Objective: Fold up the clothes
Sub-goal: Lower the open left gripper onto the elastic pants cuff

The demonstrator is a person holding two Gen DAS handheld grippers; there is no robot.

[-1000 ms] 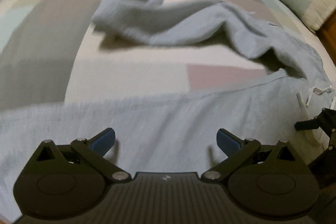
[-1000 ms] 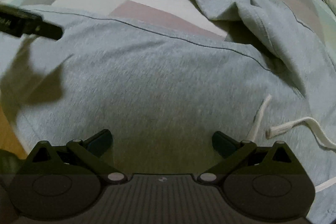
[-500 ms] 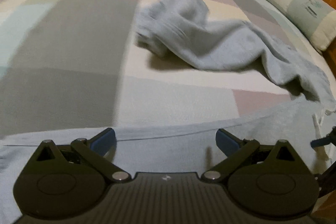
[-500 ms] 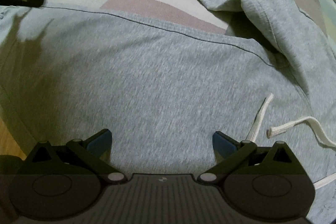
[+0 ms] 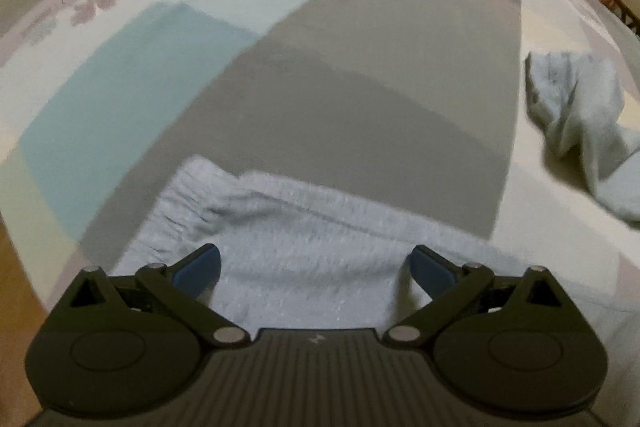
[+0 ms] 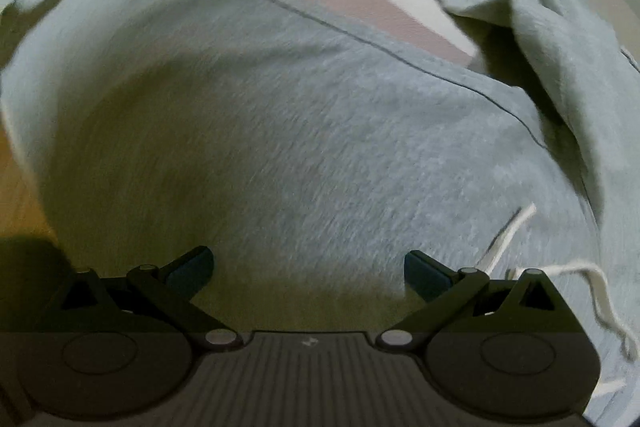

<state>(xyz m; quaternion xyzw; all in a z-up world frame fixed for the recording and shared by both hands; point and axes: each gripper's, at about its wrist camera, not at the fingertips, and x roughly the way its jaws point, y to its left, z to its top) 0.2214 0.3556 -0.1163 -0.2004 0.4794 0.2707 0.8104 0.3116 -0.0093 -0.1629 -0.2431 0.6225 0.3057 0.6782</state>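
My left gripper [image 5: 315,267] hangs wide open and empty over the gathered cuff of the light blue sweatpants [image 5: 304,247] lying on the patchwork bed [image 5: 360,99], while my right gripper [image 6: 309,269], likewise spread and empty, hovers above their waist beside the white drawstring [image 6: 508,239].

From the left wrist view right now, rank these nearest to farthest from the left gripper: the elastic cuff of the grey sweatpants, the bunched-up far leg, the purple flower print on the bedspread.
1. elastic cuff: just ahead of the left gripper, slightly left of the open jaws.
2. bunched-up far leg: off to the right, lying on the bedspread.
3. purple flower print: far upper left, near the bed's edge.
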